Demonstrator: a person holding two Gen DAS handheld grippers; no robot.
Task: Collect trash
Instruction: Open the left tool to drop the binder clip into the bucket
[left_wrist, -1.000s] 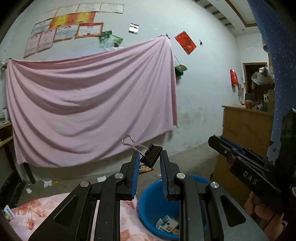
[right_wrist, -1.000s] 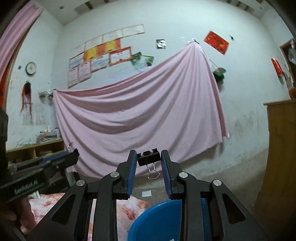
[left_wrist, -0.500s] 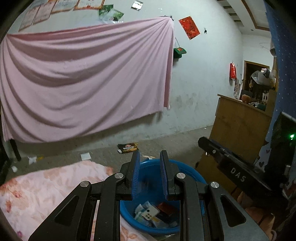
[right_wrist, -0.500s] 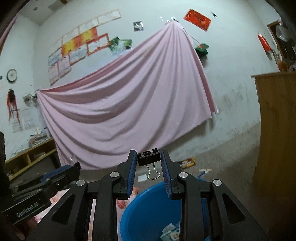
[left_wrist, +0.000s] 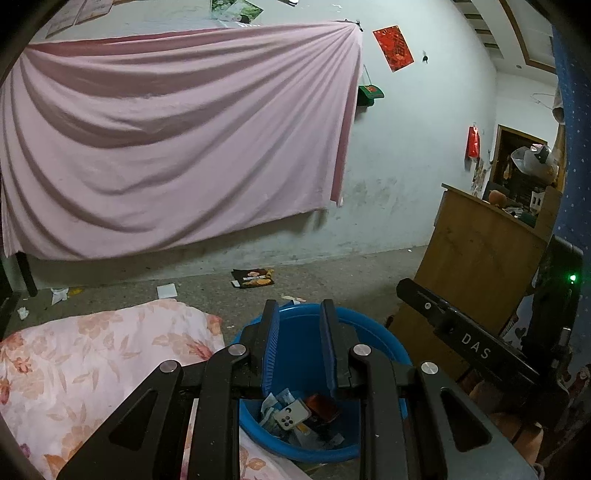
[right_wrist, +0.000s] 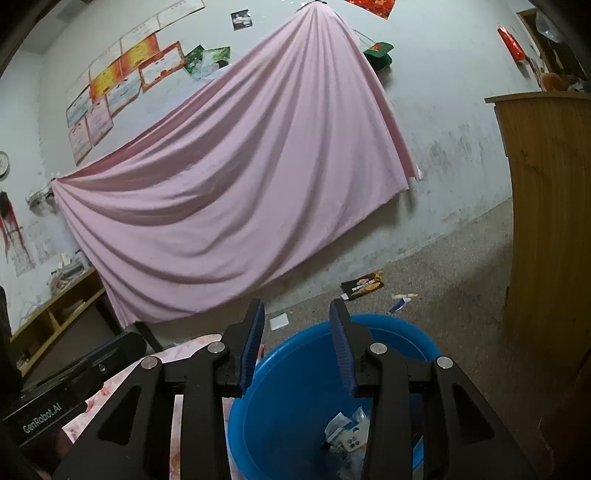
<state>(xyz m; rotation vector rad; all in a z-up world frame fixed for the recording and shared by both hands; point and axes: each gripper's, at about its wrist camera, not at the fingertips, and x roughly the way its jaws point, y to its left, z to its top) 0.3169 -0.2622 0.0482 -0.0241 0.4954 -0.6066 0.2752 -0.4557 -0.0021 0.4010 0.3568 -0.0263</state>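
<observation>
Hovering above the round blue plastic basin (left_wrist: 373, 339), the left gripper (left_wrist: 298, 343) has its blue-padded fingers (left_wrist: 270, 343) spread, with nothing between them. The right gripper (right_wrist: 297, 343) is positioned over the same basin (right_wrist: 295, 406), its fingers (right_wrist: 340, 343) spread wider, and it likewise holds nothing.

Trash (left_wrist: 295, 413) lies in a loose heap on the basin floor, toward the near wall. It consists of crumpled blue-and-white paper wrappers, a small white rectangular piece with dark round spots (left_wrist: 291, 415) and a dark reddish item (left_wrist: 323, 406) just beside it. In the right wrist view the heap (right_wrist: 347, 432) shows between the right gripper's finger linkages, with the white spotted piece (right_wrist: 352, 441) on top. A small black item lies among the wrappers; its type cannot be determined.

The basin stands on the grey concrete floor (left_wrist: 332, 273), touching or just beside the edge of the pink floral-print bedding (left_wrist: 92, 358). A wooden cabinet (left_wrist: 476, 266) stands near the basin on its other side.

More litter lies on the floor near the wall: a dark printed snack packet (left_wrist: 254, 277), a white square scrap of paper (left_wrist: 167, 291) and small white crumpled bits (left_wrist: 59, 295). A large pink cloth sheet (left_wrist: 166, 140) hangs on the wall behind.
</observation>
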